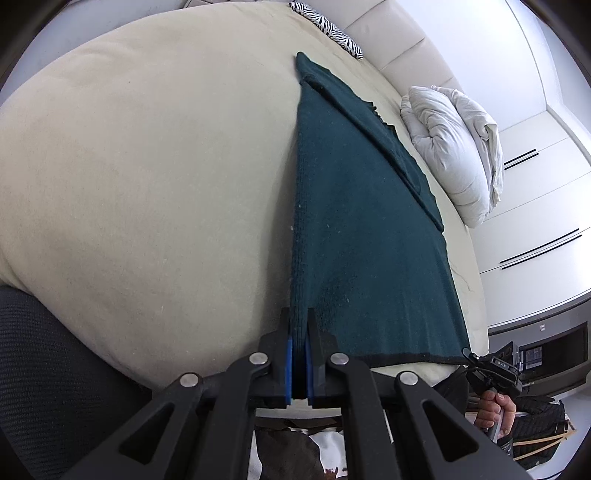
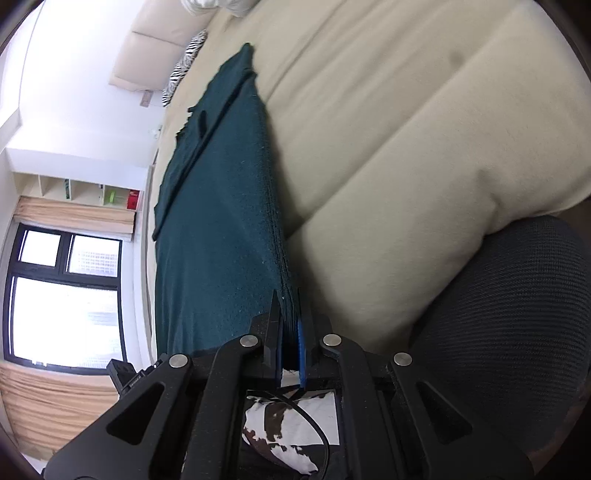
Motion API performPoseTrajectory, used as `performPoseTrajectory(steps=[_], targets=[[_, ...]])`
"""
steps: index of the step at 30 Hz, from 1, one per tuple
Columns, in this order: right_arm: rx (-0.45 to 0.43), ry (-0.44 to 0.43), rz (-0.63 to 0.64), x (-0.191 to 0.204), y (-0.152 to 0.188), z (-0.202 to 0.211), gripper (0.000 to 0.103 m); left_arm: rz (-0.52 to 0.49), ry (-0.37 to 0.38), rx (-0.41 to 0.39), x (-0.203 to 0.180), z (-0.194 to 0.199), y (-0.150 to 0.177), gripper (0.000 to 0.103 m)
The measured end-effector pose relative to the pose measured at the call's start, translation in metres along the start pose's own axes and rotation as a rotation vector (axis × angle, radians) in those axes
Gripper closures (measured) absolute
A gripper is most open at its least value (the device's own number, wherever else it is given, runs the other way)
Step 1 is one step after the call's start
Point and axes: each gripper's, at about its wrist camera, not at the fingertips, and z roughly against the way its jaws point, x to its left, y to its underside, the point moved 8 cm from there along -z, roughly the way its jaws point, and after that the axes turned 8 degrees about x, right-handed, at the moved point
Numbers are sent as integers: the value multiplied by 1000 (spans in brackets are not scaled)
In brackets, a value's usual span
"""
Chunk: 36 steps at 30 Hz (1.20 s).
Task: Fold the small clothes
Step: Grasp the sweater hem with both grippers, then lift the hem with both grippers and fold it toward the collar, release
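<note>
I see the dark green garment (image 1: 362,229) stretched over the beige bed (image 1: 147,166), mid-frame. My left claw (image 1: 298,332) pinches its near left corner; my right claw (image 2: 290,325) is clamped on the opposite near corner. A white duvet (image 1: 454,155) sits upper right.

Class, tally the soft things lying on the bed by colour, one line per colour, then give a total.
Dark teal garment: 1
White duvet bundle: 1
Zebra-striped cushion: 1
Total: 3
Both the left gripper and the right gripper are clamped on the garment, which lies on the cream bed.
</note>
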Motion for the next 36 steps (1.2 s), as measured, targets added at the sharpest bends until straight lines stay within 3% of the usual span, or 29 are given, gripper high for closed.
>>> performPoseTrajectory(steps=[11,18,24,36], targets=[[-23,-88,55,39,-11,16,99,9,148,-73,-21,25,-14,97],[-65,-193,83,84,-37,24,99,1,239,-157,-47,47,-52,97],[-118,-202,119,132,-97,25,99,55,349,-211,-64,54,-122,97],[-206,-129,138,204,-270,-28,98,81,317,-269,-93,0,-301,97]])
